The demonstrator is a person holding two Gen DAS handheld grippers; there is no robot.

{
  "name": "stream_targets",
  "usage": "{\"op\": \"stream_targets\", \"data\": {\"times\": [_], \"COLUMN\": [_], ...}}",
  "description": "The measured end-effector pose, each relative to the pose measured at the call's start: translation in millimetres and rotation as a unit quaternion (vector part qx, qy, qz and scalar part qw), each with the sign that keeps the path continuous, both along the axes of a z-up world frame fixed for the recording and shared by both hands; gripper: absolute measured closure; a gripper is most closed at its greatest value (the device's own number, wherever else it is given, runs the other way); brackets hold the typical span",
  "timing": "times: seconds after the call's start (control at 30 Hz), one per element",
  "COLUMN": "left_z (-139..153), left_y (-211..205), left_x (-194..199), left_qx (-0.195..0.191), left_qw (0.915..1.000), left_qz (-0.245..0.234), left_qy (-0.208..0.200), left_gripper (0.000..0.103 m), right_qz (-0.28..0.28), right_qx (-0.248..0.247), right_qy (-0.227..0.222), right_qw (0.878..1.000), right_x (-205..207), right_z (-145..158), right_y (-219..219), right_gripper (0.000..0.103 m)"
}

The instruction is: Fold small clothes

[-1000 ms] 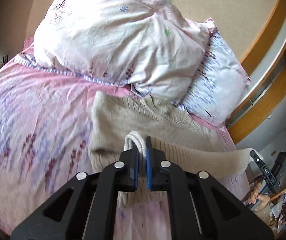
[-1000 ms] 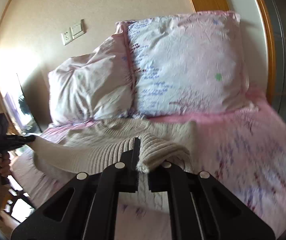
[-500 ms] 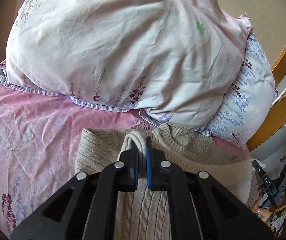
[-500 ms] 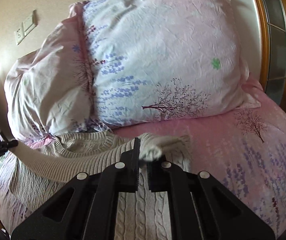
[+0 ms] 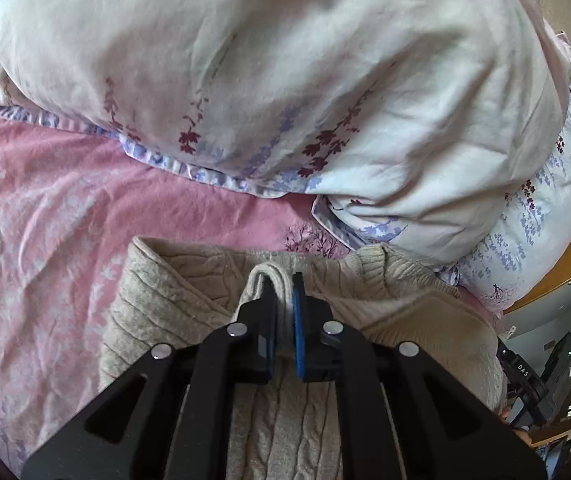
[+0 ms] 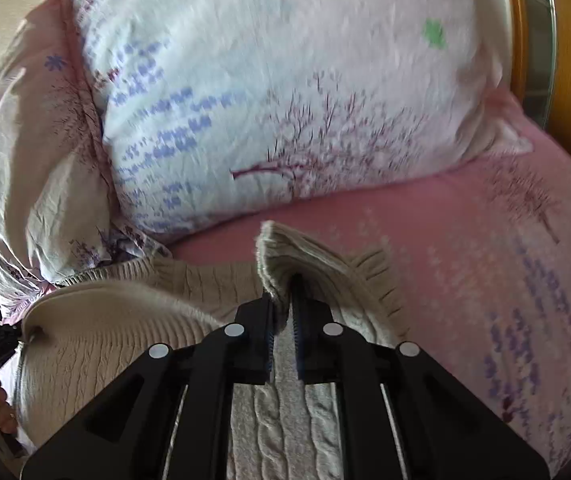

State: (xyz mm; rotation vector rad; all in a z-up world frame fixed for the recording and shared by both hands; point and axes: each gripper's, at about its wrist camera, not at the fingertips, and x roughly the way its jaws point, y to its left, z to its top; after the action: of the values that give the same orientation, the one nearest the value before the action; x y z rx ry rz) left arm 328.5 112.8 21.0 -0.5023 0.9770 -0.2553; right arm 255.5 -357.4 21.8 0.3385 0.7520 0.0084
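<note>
Lying low in both frames on the pink bedsheet [image 5: 45, 200], just below the pillows [image 5: 285, 80], the beige cable-knit sweater [image 5: 173, 304] looks soft, thick and floppy, best taken by its ribbed hem. The left gripper [image 5: 283, 312] has a fold of hem between its jaws, which are opening; the right gripper [image 6: 283, 312] likewise, its jaws parting around the hem's other corner.

The left matte-black two-finger gripper [image 5: 284, 300] is showing blue ribbed pads [image 5: 297, 320] inside its jaws, four round silver screws and triangular cut-outs in its arms. The right matte-black two-finger gripper [image 6: 282, 304] is showing the same build and screws.
</note>
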Motion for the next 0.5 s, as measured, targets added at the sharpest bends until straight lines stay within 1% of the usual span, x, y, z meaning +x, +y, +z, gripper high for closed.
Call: {"op": "stream_targets", "data": {"times": [0.03,0.07,0.1,0.13,0.17,0.2,0.27,0.3,0.33,0.37,0.4,0.43,0.47,0.5], "left_z": [1,3,6,11,16,22,32,34,35,34,31,27,24,19], "left_y": [0,1,3,8,12,17,30,36,41,46,49,54,57,57], "left_x": [-1,-2,-5,-9,-14,-20,-30,-35,-38,-42,-45,-49,-52,-54], "left_qx": [-0.004,-0.01,-0.016,-0.024,-0.029,-0.022,-0.011,-0.009,-0.005,-0.002,0.001,0.001,-0.002,-0.005], "left_qw": [1.0,0.9999,0.9998,0.9995,0.9992,0.9994,0.9992,0.9992,0.9992,0.9994,0.9996,0.9998,0.9998,0.9998], "left_qz": [-0.003,-0.008,-0.014,-0.018,-0.019,-0.011,-0.008,-0.007,-0.008,-0.009,-0.011,-0.014,-0.018,-0.02], "left_qy": [-0.001,-0.003,-0.006,-0.012,-0.019,-0.025,-0.038,-0.039,-0.038,-0.034,-0.027,-0.017,-0.008,-0.001], "left_gripper": [0.092,0.084,0.068,0.06,0.05,0.043,0.043,0.044,0.048,0.059,0.065,0.068,0.073,0.077], "right_qz": [0.006,0.008,0.006,0.004,-0.003,-0.007,-0.01,-0.007,-0.002,0.002,0.007,0.01,0.01,0.011], "right_qx": [0.011,0.013,0.009,0.004,-0.002,0.0,0.02,0.033,0.043,0.051,0.055,0.056,0.054,0.051], "right_qy": [0.004,-0.002,-0.013,-0.025,-0.042,-0.051,-0.051,-0.044,-0.037,-0.03,-0.022,-0.014,-0.002,0.004], "right_qw": [1.0,1.0,1.0,1.0,0.999,0.999,0.998,0.998,0.998,0.998,0.998,0.998,0.999,0.999], "right_x": [-2,-6,-14,-21,-33,-40,-53,-58,-61,-64,-67,-68,-73,-75], "right_z": [0,3,8,14,21,26,30,30,29,27,26,22,17,13], "right_y": [-1,-2,-4,-6,-11,-17,-32,-40,-46,-50,-52,-54,-56,-56], "right_gripper": [0.08,0.066,0.058,0.046,0.043,0.043,0.043,0.044,0.044,0.049,0.052,0.056,0.059,0.06]}}
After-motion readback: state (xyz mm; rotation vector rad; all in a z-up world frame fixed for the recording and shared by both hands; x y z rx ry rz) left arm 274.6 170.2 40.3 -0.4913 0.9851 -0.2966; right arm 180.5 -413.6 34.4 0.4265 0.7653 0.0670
